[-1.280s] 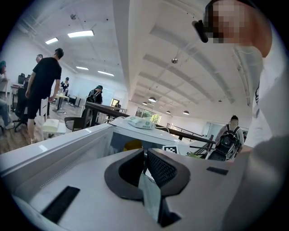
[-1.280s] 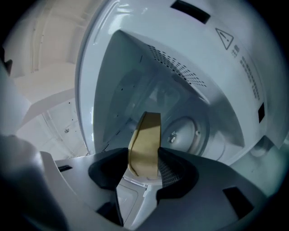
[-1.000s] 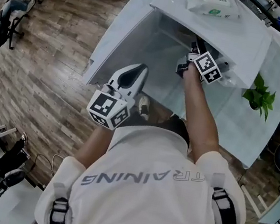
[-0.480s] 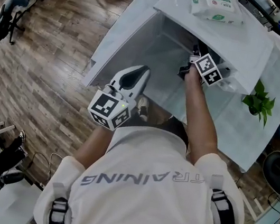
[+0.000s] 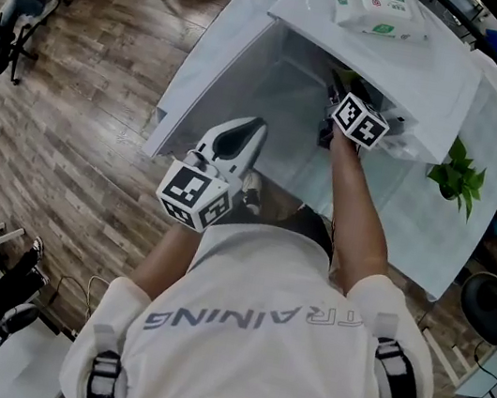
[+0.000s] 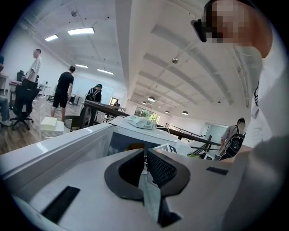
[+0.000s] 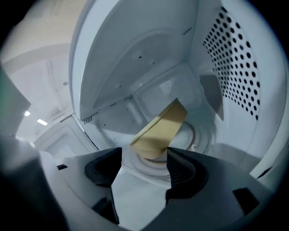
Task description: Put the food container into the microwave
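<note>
- Your right gripper [image 7: 144,168] is reaching into the microwave [image 5: 413,75], through the open door [image 5: 212,53].
- Its jaws have just been opening and now stand wide apart. The pads aren't pressing on anything.
- The yellowish food container [image 7: 160,128] is inside the microwave, over the turntable [image 7: 198,133]. Its near end sits right at the gap between your right jaw tips, and the rest lies beyond them toward the back wall.
- Your left gripper [image 6: 145,158] hangs back near your body, outside the microwave. Its jaws are pressed together with nothing between them.
- A pack of wet wipes [image 5: 373,4] lies on top of the microwave.
- A small green plant [image 5: 458,173] stands on the table [image 5: 416,223], just beside the microwave.
</note>
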The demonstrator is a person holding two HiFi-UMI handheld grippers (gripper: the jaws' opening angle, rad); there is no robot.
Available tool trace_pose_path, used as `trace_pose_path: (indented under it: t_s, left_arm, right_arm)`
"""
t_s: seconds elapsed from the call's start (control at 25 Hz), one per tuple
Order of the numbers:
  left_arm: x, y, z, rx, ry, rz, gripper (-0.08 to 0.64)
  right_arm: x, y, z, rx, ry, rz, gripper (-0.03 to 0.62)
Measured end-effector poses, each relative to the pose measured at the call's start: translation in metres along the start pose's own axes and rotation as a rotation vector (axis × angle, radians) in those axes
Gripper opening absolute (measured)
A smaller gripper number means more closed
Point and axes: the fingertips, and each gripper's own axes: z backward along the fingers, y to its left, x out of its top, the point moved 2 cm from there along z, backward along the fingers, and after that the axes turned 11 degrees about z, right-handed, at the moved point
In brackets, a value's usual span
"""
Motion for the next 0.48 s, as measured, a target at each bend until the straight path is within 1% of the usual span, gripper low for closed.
trace_pose_path:
  t_s: [0.08, 0.24, 0.4, 0.48]
  left_arm:
    - [0.0, 0.001, 0.001, -0.006, 0.001, 0.009, 0.049]
    - [0.0, 0.002, 0.003, -0.014, -0.002, 0.024, 0.049]
    - [0.0, 0.004, 0.007, -0.021, -0.003, 0.035, 0.049]
    - [0.002, 0.003, 0.008, -0.029, -0.004, 0.035, 0.049]
  right_arm:
    - [-0.007, 0.001, 0.0, -0.011, 0.05, 0.057, 0.313]
    - [-0.016, -0.004, 0.005, -0.07, 0.122, 0.137, 0.308]
    - [-0.015, -0.006, 0.015, -0.117, 0.127, 0.192, 0.202]
    - [-0.011, -0.003, 0.022, -0.122, 0.11, 0.213, 0.189]
